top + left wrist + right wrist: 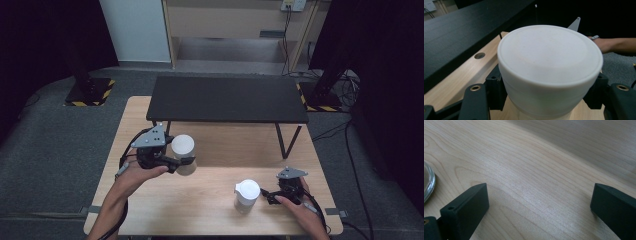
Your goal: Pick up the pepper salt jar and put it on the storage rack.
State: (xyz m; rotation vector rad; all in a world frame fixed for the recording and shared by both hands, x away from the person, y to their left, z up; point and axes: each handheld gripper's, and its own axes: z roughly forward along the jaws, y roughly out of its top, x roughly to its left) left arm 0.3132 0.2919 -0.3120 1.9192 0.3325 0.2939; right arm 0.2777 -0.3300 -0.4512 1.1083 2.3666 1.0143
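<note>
The left tool (181, 161) grips the white lidded jar (183, 154) upright above the surface (210, 195), up-left of the second jar (247, 195), beside which the right tool (266, 196) gapes wide and empty.

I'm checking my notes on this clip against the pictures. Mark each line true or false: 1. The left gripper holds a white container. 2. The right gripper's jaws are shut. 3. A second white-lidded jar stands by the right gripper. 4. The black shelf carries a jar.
1. True: the left gripper is clamped on the white container.
2. False: the right gripper has its jaws wide apart over bare wood.
3. True: the white-lidded jar stands just beside it.
4. False: the black shelf has nothing on top.
</note>
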